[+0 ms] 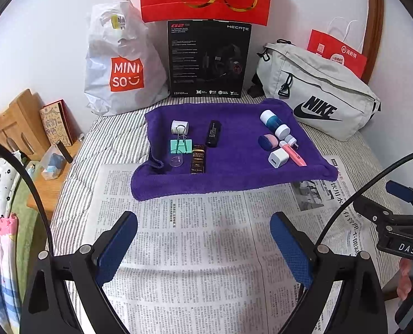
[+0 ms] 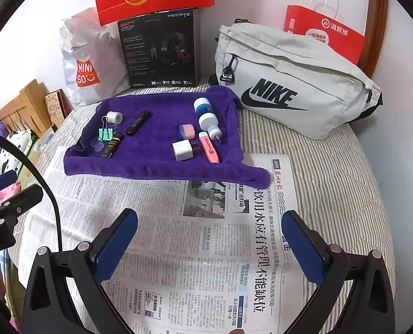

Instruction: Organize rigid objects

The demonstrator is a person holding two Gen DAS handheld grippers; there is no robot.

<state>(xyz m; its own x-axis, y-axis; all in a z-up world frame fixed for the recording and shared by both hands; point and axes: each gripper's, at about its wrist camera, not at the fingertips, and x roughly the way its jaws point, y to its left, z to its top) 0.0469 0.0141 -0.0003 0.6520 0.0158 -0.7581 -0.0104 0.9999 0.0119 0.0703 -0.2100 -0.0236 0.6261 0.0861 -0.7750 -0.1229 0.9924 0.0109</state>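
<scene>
Small items sit on the purple towel (image 1: 234, 172), no real container. Left group: tape roll (image 1: 179, 127), green clip (image 1: 181, 146), clear cap (image 1: 176, 161), brown box (image 1: 198, 159), black tube (image 1: 213, 133), long axes approx. away from you. Right group: bottle (image 1: 273, 122), charger (image 1: 278, 159), pink marker (image 1: 294, 154) lying diagonal. Your left gripper (image 1: 203, 246) & right gripper (image 2: 209, 246) hover spread wide over the newspaper (image 1: 192, 250), holding nothing. Box text too small to read.

Your surface: a striped bed (image 1: 117, 136) carrying newspaper (image 1: 195, 250) at 6 o'clock (partly under the purple towel (image 1: 234, 172)), bags at 12.
</scene>
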